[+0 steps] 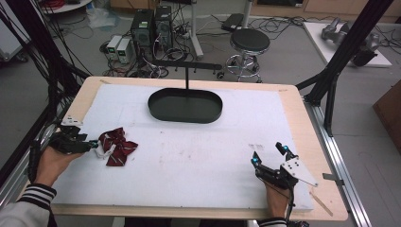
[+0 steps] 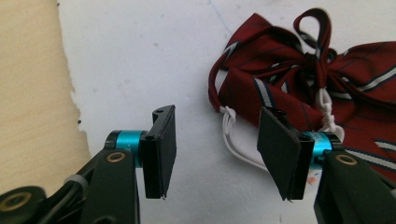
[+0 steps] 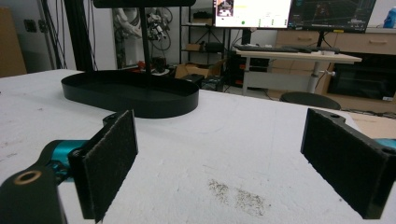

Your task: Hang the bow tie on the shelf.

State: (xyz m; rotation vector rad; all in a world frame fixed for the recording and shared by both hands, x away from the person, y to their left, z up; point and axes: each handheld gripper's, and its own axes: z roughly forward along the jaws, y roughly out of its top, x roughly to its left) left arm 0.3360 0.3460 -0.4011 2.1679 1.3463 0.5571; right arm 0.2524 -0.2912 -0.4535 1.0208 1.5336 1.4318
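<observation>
The left tongs (image 1: 93, 143) sit at the worktop's (image 1: 189, 156) left edge with jaws spread, nothing between them, just beside a dark red striped bow tie (image 1: 118, 145) with a white cord (image 2: 233, 135). A black oval tray (image 1: 185, 105) stands farther back, mid-worktop. The right tongs (image 1: 269, 154) rest near the front right, jaws wide apart and empty.

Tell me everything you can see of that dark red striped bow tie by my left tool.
The dark red fabric bow tie with white and dark stripes lies crumpled on the white foam mat, near its left edge. It has a knotted centre, a thin red loop above it and a white elastic cord trailing from it. The open left tool sits beside it, one pad overlapping the fabric's edge; actual contact is unclear.
</observation>
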